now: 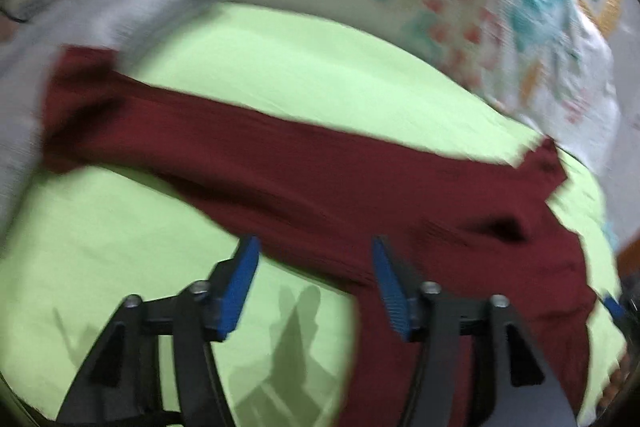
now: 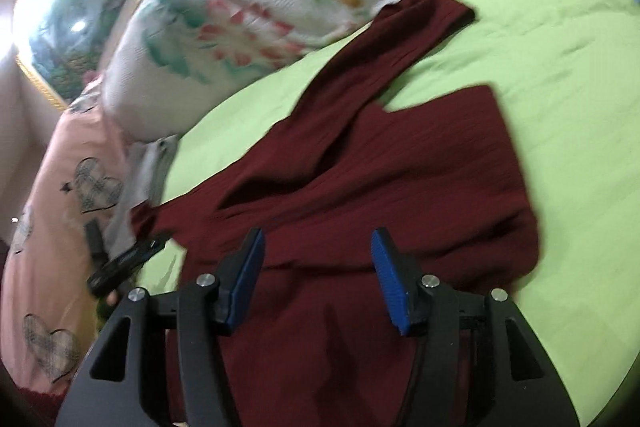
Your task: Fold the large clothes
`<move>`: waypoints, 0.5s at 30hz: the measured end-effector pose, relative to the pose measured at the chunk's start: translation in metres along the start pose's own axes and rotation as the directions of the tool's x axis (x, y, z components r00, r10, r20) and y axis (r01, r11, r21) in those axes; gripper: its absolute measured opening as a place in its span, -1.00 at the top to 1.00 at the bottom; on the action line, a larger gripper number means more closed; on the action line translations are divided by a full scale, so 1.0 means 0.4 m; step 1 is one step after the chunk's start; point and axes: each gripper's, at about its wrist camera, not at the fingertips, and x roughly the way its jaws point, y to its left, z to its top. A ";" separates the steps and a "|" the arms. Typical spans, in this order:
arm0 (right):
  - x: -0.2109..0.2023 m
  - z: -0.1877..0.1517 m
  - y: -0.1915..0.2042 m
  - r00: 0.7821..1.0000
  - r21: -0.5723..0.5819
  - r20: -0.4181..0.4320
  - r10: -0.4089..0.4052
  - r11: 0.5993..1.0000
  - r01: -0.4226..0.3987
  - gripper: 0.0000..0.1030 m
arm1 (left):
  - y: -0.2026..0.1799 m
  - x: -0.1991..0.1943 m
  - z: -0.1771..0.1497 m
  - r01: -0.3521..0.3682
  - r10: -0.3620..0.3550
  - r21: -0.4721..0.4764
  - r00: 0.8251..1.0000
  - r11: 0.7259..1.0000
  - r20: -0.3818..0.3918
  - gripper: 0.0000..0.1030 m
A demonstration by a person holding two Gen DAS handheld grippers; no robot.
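Green bedsheet (image 1: 280, 67) carries a maroon garment (image 1: 280, 167) spread across mid-frame. Left gripper (image 1: 316, 287) and right gripper (image 2: 318, 279) both hover wide apart, holding nothing.

A bed covered by a lime-green sheet (image 2: 560, 75) fills most of both views. Along the sheet's far edge lies a white quilt (image 2: 256, 11) printed with teal, pink and orange flowers. Beyond the quilt, a gold-framed landscape painting (image 2: 76, 7) hangs on the wall, with bright light glaring off it. Beside the sheet's left edge sits a pink pillow (image 2: 52, 211) patterned with plaid hearts. Both views are motion-blurred.
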 end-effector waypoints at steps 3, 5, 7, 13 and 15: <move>0.034 -0.023 0.025 0.998 0.033 -0.045 0.049 0.998 -0.047 -0.09 | 0.084 -0.015 0.057 -0.185 0.186 -0.028 0.982 0.982 0.035 -0.47; 0.050 -0.035 0.027 0.996 0.058 -0.059 0.064 0.996 -0.061 -0.09 | 0.130 -0.010 0.092 -0.322 0.322 -0.008 0.944 0.947 0.068 -0.54; 0.057 -0.047 0.029 0.995 0.073 -0.069 0.074 0.995 -0.069 -0.09 | 0.168 0.024 0.125 -0.496 0.492 0.047 0.867 0.867 0.078 -0.55; 0.076 -0.067 0.037 0.994 0.096 -0.093 0.055 0.994 -0.046 -0.09 | 0.309 0.179 0.198 -0.721 0.728 0.153 0.686 0.675 0.022 -0.54; 0.079 -0.064 0.035 0.994 0.103 -0.094 0.051 0.994 -0.041 -0.09 | 0.345 0.190 0.209 -0.718 0.724 0.130 0.690 0.683 0.006 -0.05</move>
